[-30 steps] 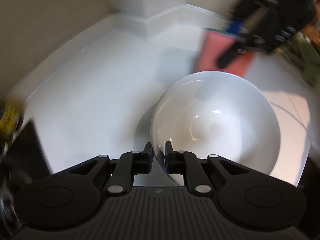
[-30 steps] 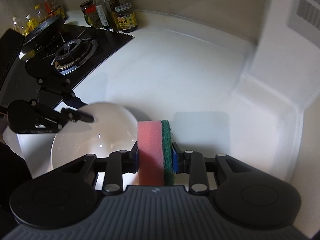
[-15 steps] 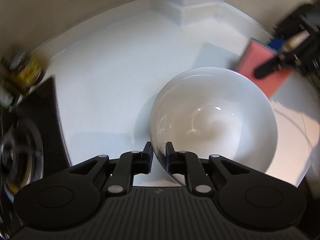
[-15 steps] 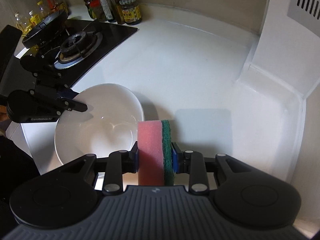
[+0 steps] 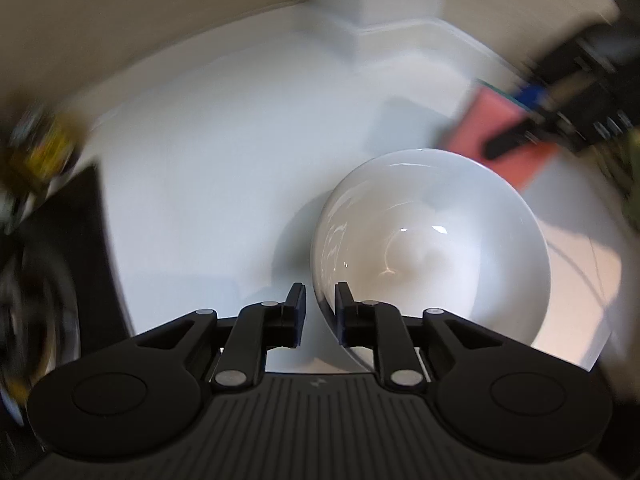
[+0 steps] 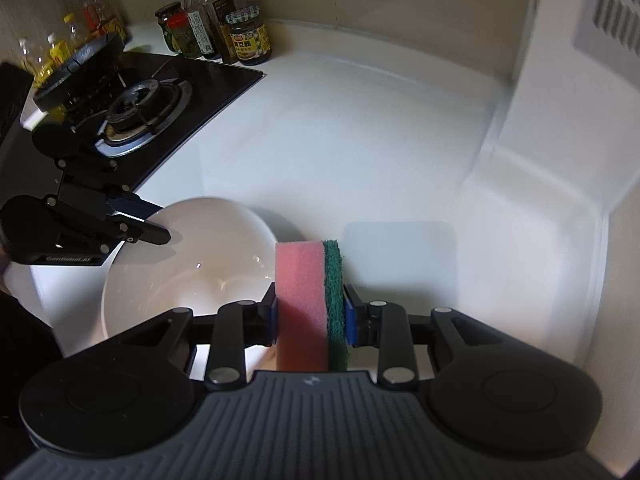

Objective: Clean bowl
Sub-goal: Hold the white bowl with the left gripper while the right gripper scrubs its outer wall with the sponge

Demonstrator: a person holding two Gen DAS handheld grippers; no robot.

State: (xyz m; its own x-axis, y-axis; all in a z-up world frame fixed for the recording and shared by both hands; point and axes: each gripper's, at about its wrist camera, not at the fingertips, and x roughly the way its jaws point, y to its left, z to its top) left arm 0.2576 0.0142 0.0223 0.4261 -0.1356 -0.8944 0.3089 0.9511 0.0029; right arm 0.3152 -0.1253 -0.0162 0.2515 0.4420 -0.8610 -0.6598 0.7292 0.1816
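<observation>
A white bowl (image 5: 432,244) (image 6: 192,264) sits near the front edge of the white counter. My left gripper (image 5: 320,308) is shut on the bowl's near rim, one finger inside and one outside. That same gripper (image 6: 156,224) shows at the left of the right wrist view, clamped on the rim. My right gripper (image 6: 310,312) is shut on a pink sponge (image 6: 300,296) with a green scouring side, held upright just right of the bowl and above the counter. In the left wrist view the sponge (image 5: 492,136) appears blurred beyond the bowl's far rim.
A black gas hob (image 6: 136,104) with a pan lies to the left. Several sauce jars and bottles (image 6: 216,32) stand at the back wall. A white boxed column (image 6: 560,92) closes the right corner. White counter (image 6: 360,140) stretches behind the bowl.
The left gripper and bowl have shifted slightly; its view swings and blurs. The sponge has moved closer to the bowl's rim, and the right wrist view has tilted toward the hob.
</observation>
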